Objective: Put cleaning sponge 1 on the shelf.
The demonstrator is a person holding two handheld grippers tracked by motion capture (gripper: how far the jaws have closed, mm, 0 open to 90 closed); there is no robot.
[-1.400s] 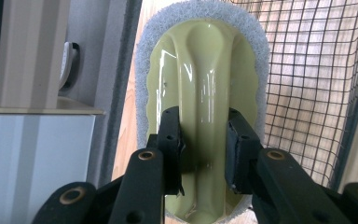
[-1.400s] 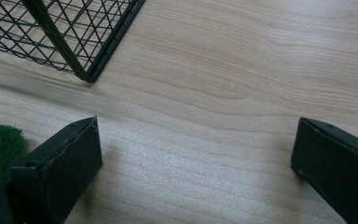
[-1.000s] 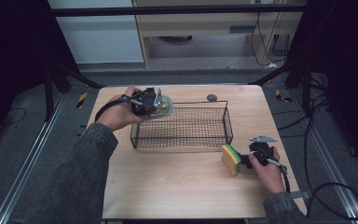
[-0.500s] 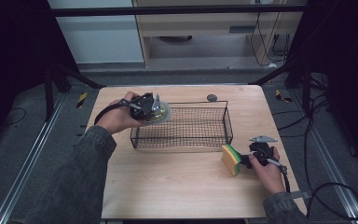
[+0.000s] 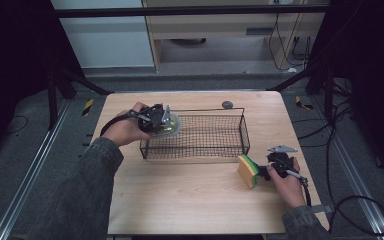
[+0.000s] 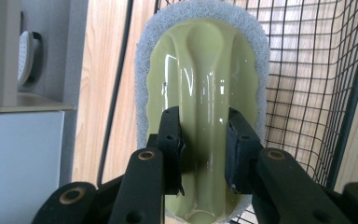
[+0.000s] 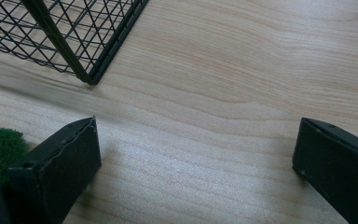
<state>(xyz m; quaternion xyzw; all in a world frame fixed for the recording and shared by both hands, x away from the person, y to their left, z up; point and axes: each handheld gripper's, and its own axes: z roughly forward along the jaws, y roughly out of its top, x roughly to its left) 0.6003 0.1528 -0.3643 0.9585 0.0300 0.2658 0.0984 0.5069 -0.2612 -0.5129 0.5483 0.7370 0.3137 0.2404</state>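
My left gripper point(image 6: 203, 149) pinches the green scrubber point(image 6: 205, 74) by its handle ridge, over the wire basket's point(image 5: 242, 132) left end. My right gripper point(image 7: 196, 158), jaws spread, beside the sponge point(image 5: 247, 170).

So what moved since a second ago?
Hardly anything. The left gripper carried the green scrubber slightly toward the person, its fingers clamped on the handle at the wire basket's left end. The right gripper stayed open by the yellow sponge, which did not move.
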